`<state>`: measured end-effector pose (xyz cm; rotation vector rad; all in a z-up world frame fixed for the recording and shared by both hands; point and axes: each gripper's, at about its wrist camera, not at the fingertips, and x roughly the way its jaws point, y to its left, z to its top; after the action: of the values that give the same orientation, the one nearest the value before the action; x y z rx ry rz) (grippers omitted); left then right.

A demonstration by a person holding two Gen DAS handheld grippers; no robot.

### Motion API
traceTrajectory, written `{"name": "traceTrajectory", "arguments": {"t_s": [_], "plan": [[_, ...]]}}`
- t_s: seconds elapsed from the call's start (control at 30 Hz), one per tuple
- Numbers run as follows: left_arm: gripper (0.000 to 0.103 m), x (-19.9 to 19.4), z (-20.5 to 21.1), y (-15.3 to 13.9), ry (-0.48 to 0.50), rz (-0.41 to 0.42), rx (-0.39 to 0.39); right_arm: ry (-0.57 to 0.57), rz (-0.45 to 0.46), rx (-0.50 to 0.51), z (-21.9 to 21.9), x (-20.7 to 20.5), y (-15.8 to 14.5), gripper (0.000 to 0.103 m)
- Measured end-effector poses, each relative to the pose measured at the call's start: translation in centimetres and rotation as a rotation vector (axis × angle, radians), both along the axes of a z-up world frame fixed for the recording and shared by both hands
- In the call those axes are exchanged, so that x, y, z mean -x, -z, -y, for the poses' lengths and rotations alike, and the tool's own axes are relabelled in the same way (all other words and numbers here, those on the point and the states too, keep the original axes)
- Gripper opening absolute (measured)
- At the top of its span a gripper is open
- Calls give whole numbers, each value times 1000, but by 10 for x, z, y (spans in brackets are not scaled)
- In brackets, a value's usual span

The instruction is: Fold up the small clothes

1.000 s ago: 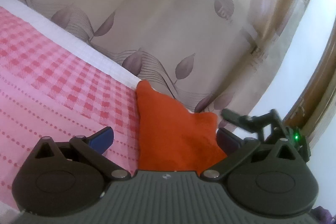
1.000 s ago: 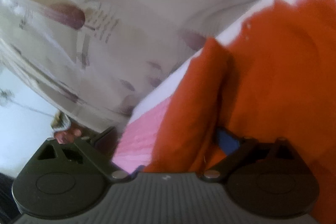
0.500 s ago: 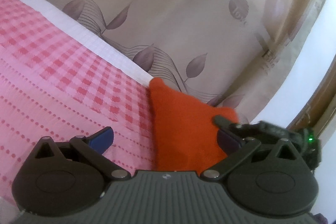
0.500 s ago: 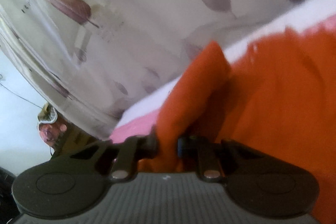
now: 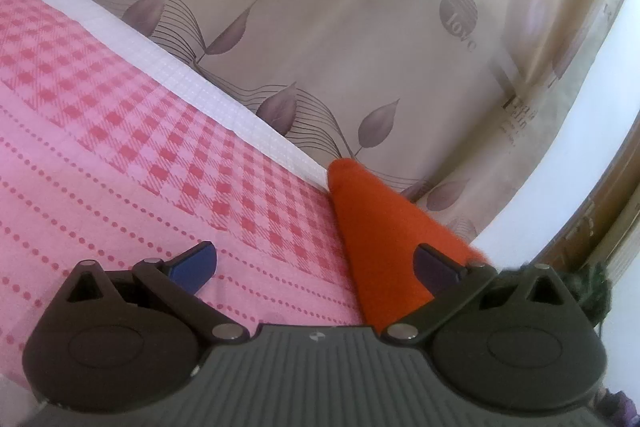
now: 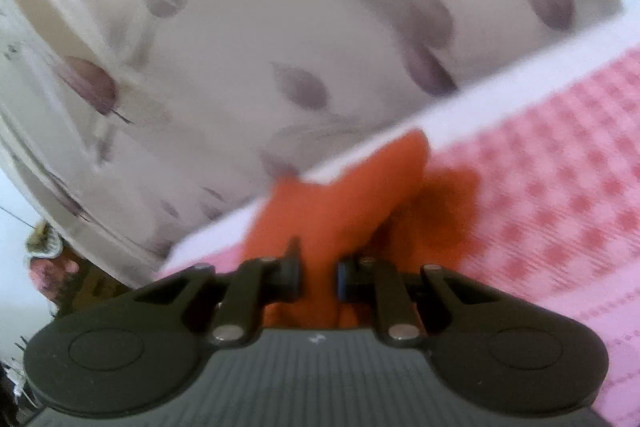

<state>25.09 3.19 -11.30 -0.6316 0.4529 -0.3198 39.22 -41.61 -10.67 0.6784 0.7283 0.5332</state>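
— Near the far edge of the bed [image 5: 120, 163], by the white border along the curtain [image 5: 320, 47], what is being handled?

— A small orange garment [image 6: 352, 203]. The right gripper [image 6: 318, 277] is closed narrowly on a bunched fold of it, lifting that part off the pink checked sheet.

— And the left gripper [image 5: 316, 263]?

— Spread wide, holding nothing; the garment's edge lies just inside its right finger.

— Which step is this?

— Likely carrying one side over to make a fold. Next the left should pin or grasp the free edge so the cloth lands flat.

— Any change from a second ago?

— Yes: the right gripper was wide then, and more orange cloth filled its view.
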Motion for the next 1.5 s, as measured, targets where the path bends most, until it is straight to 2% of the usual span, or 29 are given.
{"name": "traceTrajectory", "arguments": {"t_s": [0.17,0.33,0.43,0.47,0.5,0.57,0.67,0.73,0.77,0.87,0.93,0.97,1.0,1.07,1.13,1.17,1.2,1.27,1.33,1.4,1.43,1.5], "plan": [[103,0,-1,1,-8,1,-5,-8,-76,21,0,-1,31,16],[103,3,1,-2,-10,16,-21,17,-93,-89,9,-4,37,21],[103,9,21,-21,80,95,-117,40,-88,-129,17,-5,35,33],[103,10,31,-27,115,116,-139,43,-81,-114,18,-7,33,45],[103,9,44,-35,171,132,-143,59,-72,-81,19,-8,28,59],[103,2,70,-49,255,127,-110,108,-45,-18,25,-10,16,70],[103,-15,109,-58,349,139,-86,157,28,63,30,-18,-8,70],[101,-24,130,-55,377,164,-109,103,71,61,23,-32,-21,70],[99,-29,139,-49,400,162,-115,44,85,96,12,-43,-28,70],[89,-42,155,-24,468,74,-112,-119,96,289,-29,-77,-35,70],[83,-45,160,-7,474,17,-151,-175,83,372,-47,-94,-30,69],[83,-46,159,-9,485,15,-152,-199,76,407,-52,-101,-25,69],[87,-46,157,-9,495,21,-143,-236,60,423,-58,-109,-18,69],[86,-47,155,-6,493,5,-135,-302,25,450,-67,-115,-4,68],[86,-44,157,-5,495,13,-146,-345,54,475,-76,-108,0,62],[87,-44,157,-6,496,16,-150,-352,104,498,-81,-101,-4,46],[88,-43,157,-6,496,18,-153,-354,143,517,-84,-96,-6,27],[90,-46,162,-8,500,22,-156,-335,209,571,-90,-86,-11,21],[91,-49,165,-10,498,26,-160,-306,267,649,-99,-79,-11,17],[91,-46,162,-10,490,28,-161,-219,347,721,-102,-71,-14,15],[92,-46,162,-10,487,29,-161,-169,360,698,-94,-71,-18,15],[93,-42,163,-11,487,29,-164,-97,309,611,-79,-82,-13,15]]}}
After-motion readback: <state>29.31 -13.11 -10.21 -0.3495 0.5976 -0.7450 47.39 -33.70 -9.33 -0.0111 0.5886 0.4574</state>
